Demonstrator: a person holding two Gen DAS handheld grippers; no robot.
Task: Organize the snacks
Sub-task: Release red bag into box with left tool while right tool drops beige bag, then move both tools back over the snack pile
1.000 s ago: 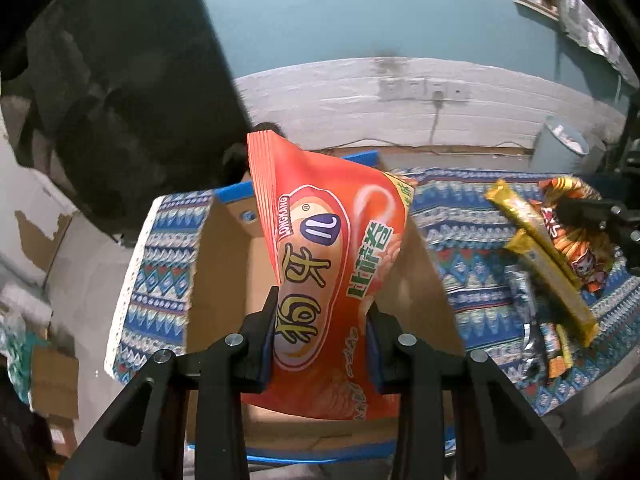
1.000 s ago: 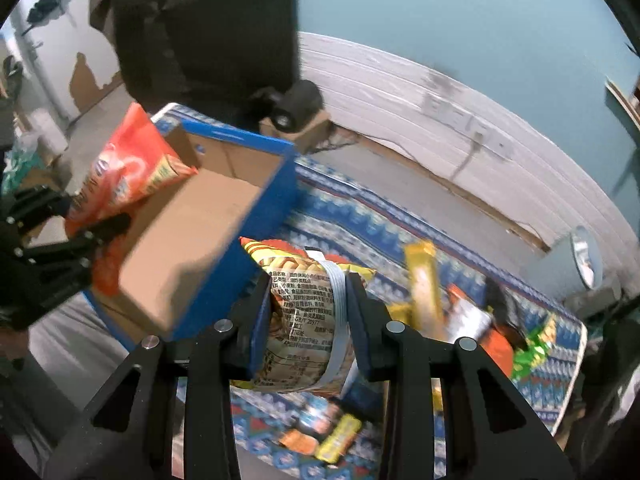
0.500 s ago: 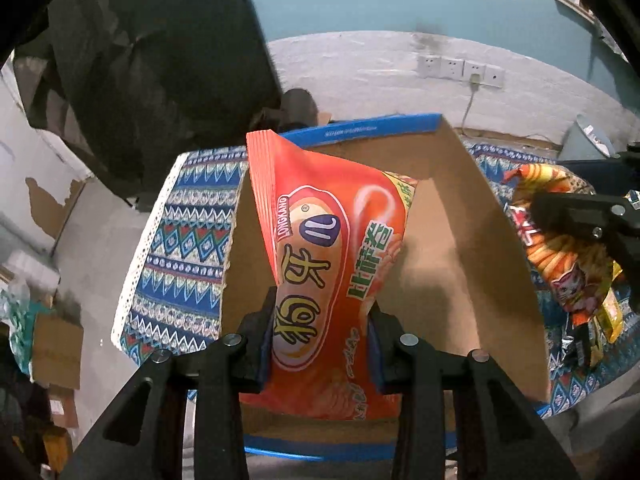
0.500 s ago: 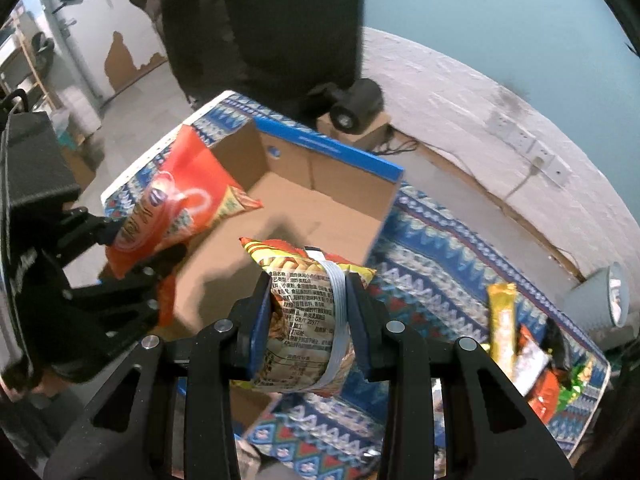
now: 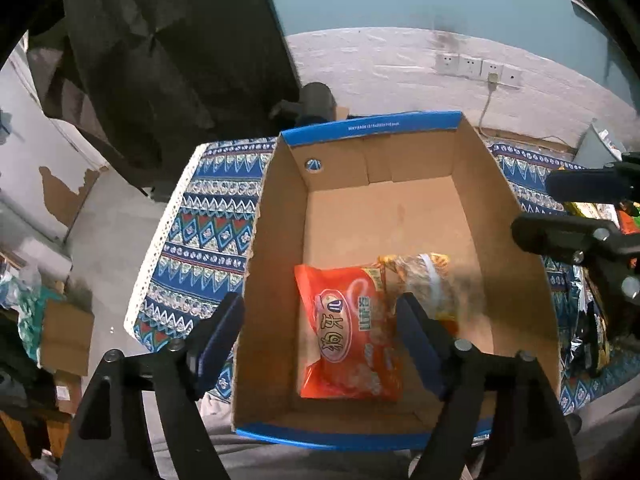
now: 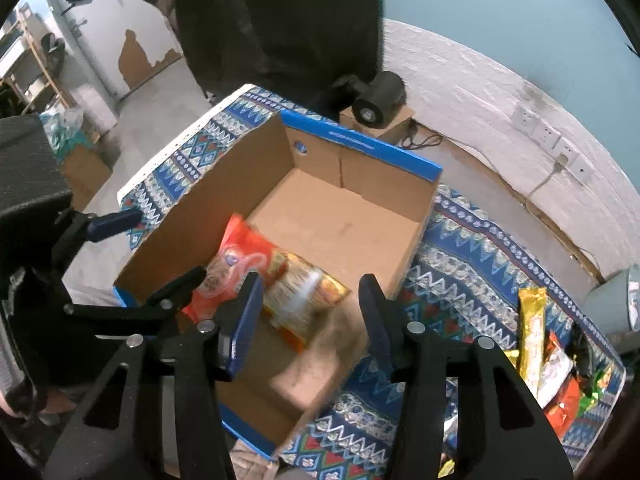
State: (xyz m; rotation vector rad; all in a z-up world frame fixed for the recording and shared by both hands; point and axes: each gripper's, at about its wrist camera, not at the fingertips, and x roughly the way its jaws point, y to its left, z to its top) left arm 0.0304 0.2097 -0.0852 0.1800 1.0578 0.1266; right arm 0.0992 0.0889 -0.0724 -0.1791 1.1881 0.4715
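box (image 5: 280,208): 2 snack bags (image 5: 348,328) inside | left gripper (image 5: 320,320): opening, empty | right gripper (image 6: 310,308): opening, empty

box (image 5: 280,208) far half: free | near half: two snack packets (image 5: 348,332)

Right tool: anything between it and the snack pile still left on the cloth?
Only the box wall. The right tool, jaws opening and holding nothing, hangs over the cardboard box; the remaining snacks lie on the patterned cloth beyond the box's right wall. Lifting over that wall, nothing else visible blocks the way.
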